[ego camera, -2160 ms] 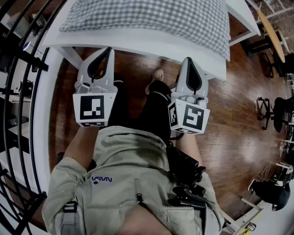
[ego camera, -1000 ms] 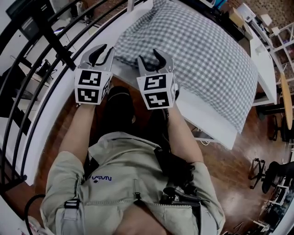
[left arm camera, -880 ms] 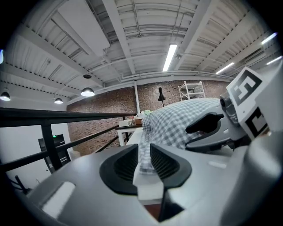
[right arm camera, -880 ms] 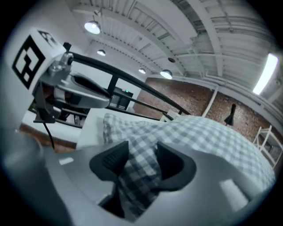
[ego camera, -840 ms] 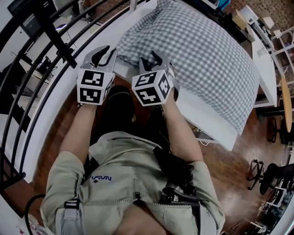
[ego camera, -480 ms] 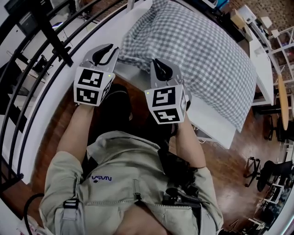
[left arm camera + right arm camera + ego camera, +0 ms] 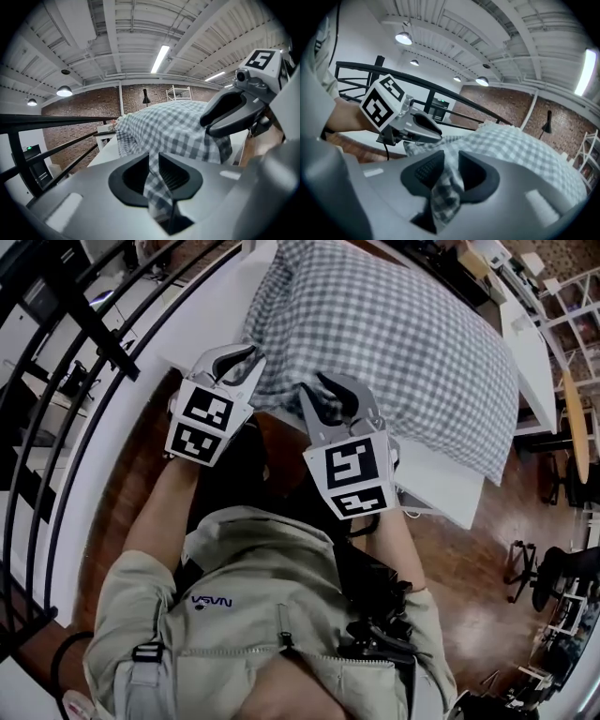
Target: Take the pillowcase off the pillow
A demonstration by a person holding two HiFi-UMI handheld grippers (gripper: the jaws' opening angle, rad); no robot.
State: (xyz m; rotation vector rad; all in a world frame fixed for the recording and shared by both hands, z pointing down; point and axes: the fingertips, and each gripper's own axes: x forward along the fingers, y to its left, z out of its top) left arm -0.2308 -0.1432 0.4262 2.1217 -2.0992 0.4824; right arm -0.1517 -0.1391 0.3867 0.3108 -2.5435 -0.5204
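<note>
A grey-and-white checked pillow in its pillowcase (image 7: pixel 394 324) lies on a white table (image 7: pixel 441 488). My left gripper (image 7: pixel 246 354) is at the pillow's near left corner, shut on a fold of the checked pillowcase (image 7: pixel 154 187). My right gripper (image 7: pixel 330 395) is a little to its right on the near edge. A bunch of pillowcase fabric (image 7: pixel 443 192) sits pinched between its jaws, which are opening. In the left gripper view the right gripper (image 7: pixel 229 110) shows at the right, over the cloth. In the right gripper view the left gripper (image 7: pixel 422 129) shows at the left.
A black metal railing (image 7: pixel 84 324) curves along the left, close to the table's edge. Dark wooden floor (image 7: pixel 469 587) lies below and to the right. Black chairs (image 7: pixel 562 568) and white shelving (image 7: pixel 572 296) stand at the far right. The person's legs are under the grippers.
Both grippers have come onto the pillow's near left edge. The right gripper swung to the right and now has checked fabric between its jaws. The left stays at the corner.
</note>
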